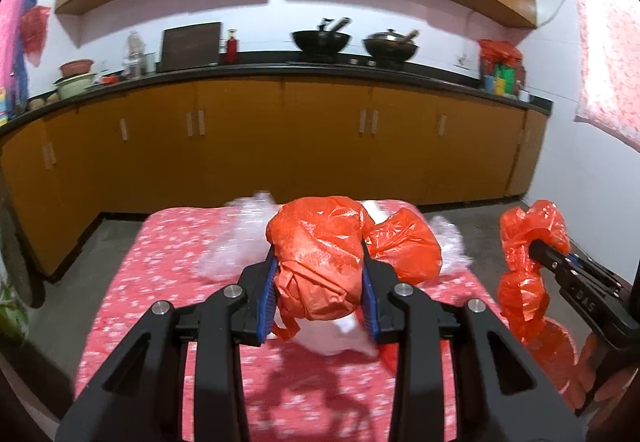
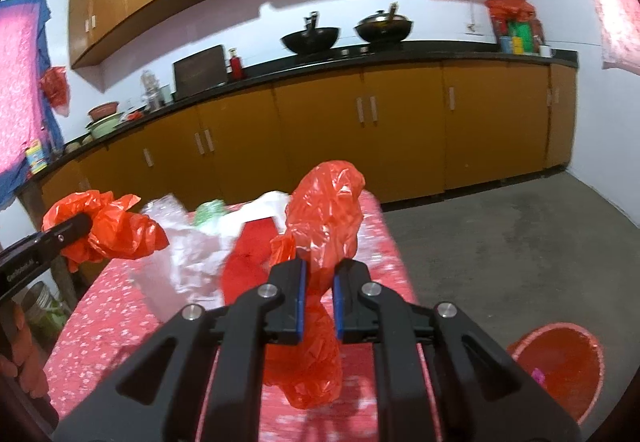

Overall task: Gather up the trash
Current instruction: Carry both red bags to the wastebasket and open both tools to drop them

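Observation:
My left gripper is shut on a crumpled orange plastic bag and holds it above the table with the pink flowered cloth. My right gripper is shut on another crumpled orange plastic bag, also lifted; it shows at the right of the left wrist view. On the table lie clear crumpled plastic, a white bag, a further orange bag and a red piece. A red bucket stands on the floor to the right of the table.
Brown kitchen cabinets run along the far wall under a black counter with two woks. Grey concrete floor lies between the table and the cabinets. A pink curtain hangs at the right.

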`<state>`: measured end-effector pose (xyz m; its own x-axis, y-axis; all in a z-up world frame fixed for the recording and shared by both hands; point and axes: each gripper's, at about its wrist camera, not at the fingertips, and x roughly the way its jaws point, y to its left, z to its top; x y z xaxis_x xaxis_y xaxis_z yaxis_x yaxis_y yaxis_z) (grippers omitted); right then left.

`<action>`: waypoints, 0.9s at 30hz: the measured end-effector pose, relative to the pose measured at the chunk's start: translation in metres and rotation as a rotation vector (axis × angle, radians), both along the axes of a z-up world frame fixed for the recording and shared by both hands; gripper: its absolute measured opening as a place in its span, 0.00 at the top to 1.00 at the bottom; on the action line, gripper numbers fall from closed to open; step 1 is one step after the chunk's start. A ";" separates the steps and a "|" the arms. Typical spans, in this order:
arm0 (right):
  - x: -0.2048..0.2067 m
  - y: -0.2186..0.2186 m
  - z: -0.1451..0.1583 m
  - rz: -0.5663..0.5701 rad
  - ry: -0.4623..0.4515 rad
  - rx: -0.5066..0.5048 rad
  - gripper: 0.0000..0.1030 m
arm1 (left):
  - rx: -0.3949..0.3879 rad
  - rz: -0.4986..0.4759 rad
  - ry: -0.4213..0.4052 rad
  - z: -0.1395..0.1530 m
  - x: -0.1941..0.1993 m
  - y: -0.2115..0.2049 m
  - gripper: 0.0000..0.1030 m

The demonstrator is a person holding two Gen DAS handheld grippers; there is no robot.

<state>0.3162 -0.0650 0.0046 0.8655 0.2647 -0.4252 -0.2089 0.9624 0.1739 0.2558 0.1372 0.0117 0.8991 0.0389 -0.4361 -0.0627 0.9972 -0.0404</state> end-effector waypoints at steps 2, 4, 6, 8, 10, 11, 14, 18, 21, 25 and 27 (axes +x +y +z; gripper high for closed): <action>-0.001 -0.022 -0.001 -0.039 -0.001 -0.005 0.89 | 0.002 -0.032 0.006 -0.001 0.006 -0.017 0.66; -0.002 -0.043 -0.002 -0.078 0.001 -0.011 0.89 | -0.003 -0.068 0.016 -0.004 0.012 -0.036 0.66; -0.004 -0.066 -0.005 -0.124 0.003 -0.021 0.89 | -0.013 -0.108 0.030 -0.007 0.018 -0.056 0.66; -0.008 -0.100 -0.011 -0.185 0.012 -0.034 0.89 | -0.021 -0.160 0.045 -0.011 0.026 -0.083 0.66; -0.013 -0.134 -0.018 -0.245 0.026 -0.046 0.89 | -0.021 -0.216 0.059 -0.016 0.032 -0.114 0.66; -0.016 -0.153 -0.022 -0.279 0.037 -0.052 0.89 | -0.021 -0.244 0.067 -0.018 0.034 -0.128 0.66; -0.023 -0.206 -0.036 -0.373 0.076 -0.057 0.89 | -0.016 -0.336 0.094 -0.026 0.041 -0.177 0.66; -0.035 -0.272 -0.064 -0.484 0.145 -0.046 0.89 | -0.008 -0.442 0.140 -0.043 0.050 -0.244 0.66; -0.044 -0.315 -0.093 -0.551 0.204 -0.029 0.89 | 0.003 -0.509 0.189 -0.060 0.056 -0.296 0.66; -0.050 -0.349 -0.126 -0.596 0.258 -0.019 0.89 | 0.051 -0.577 0.231 -0.087 0.061 -0.362 0.66; -0.048 -0.362 -0.139 -0.608 0.282 -0.006 0.89 | 0.080 -0.594 0.249 -0.101 0.064 -0.386 0.66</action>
<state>0.2682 -0.4270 -0.1346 0.7153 -0.2382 -0.6570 0.4239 0.8953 0.1368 0.3194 -0.2485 -0.0890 0.6498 -0.3931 -0.6505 0.5025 0.8644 -0.0204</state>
